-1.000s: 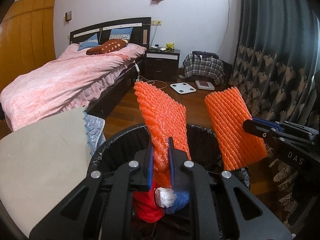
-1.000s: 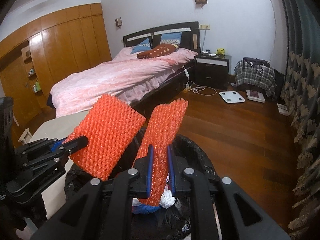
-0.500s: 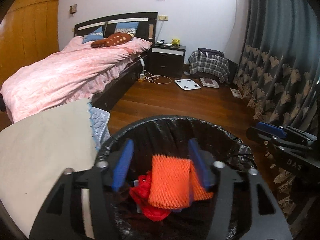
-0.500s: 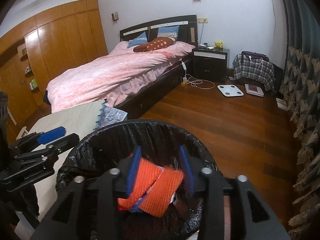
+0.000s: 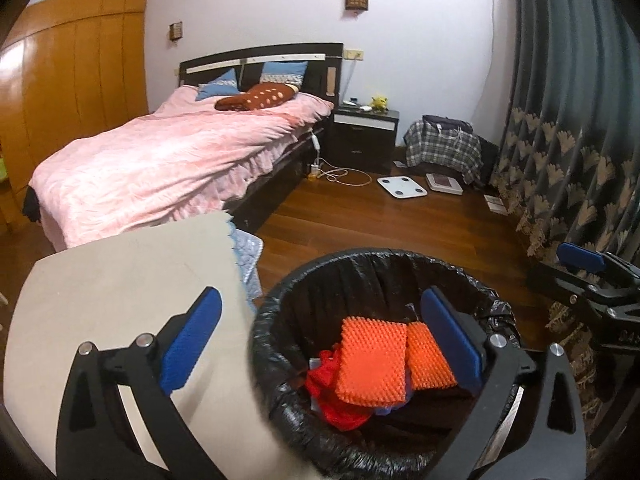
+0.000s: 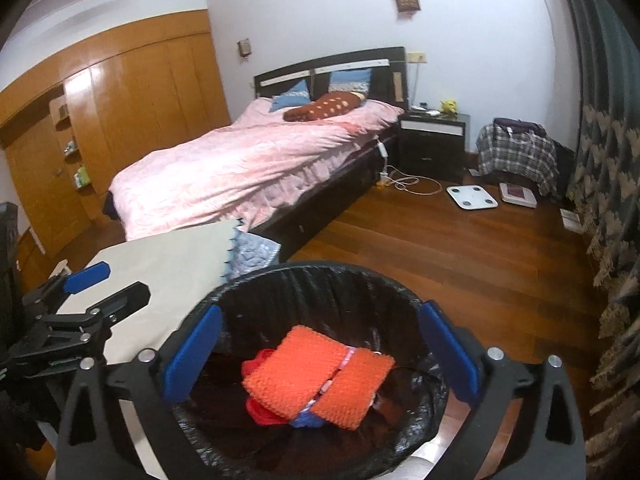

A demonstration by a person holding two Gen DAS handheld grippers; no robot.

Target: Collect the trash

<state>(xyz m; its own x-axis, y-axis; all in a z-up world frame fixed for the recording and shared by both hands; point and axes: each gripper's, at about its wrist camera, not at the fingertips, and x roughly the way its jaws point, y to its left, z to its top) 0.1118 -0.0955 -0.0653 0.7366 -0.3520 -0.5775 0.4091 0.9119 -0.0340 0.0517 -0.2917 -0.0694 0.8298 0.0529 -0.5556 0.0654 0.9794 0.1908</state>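
Note:
A round bin lined with a black bag (image 5: 304,284) (image 6: 256,280) stands on the wooden floor. Two orange foam nets (image 5: 370,362) (image 6: 316,372) lie side by side inside it on top of red and blue trash. My left gripper (image 5: 322,338) is open and empty, above the bin's left rim and the table edge. My right gripper (image 6: 320,354) is open and empty, right above the bin. Each gripper also shows from the side in the other's view, the right one (image 5: 580,264) and the left one (image 6: 86,280).
A beige-topped table (image 5: 120,280) stands left of the bin, with a quilted cloth (image 6: 252,252) hanging off it. A pink bed (image 6: 248,168), nightstand (image 6: 434,148), white scale (image 6: 472,196), plaid bag (image 6: 516,152), patterned curtain (image 5: 560,152) and wooden wardrobe (image 6: 120,120) surround the floor.
Both grippers opened and let go of their orange foam nets, which dropped into the bin. Both grippers have since drawn back and risen, and their jaws have spread wider.

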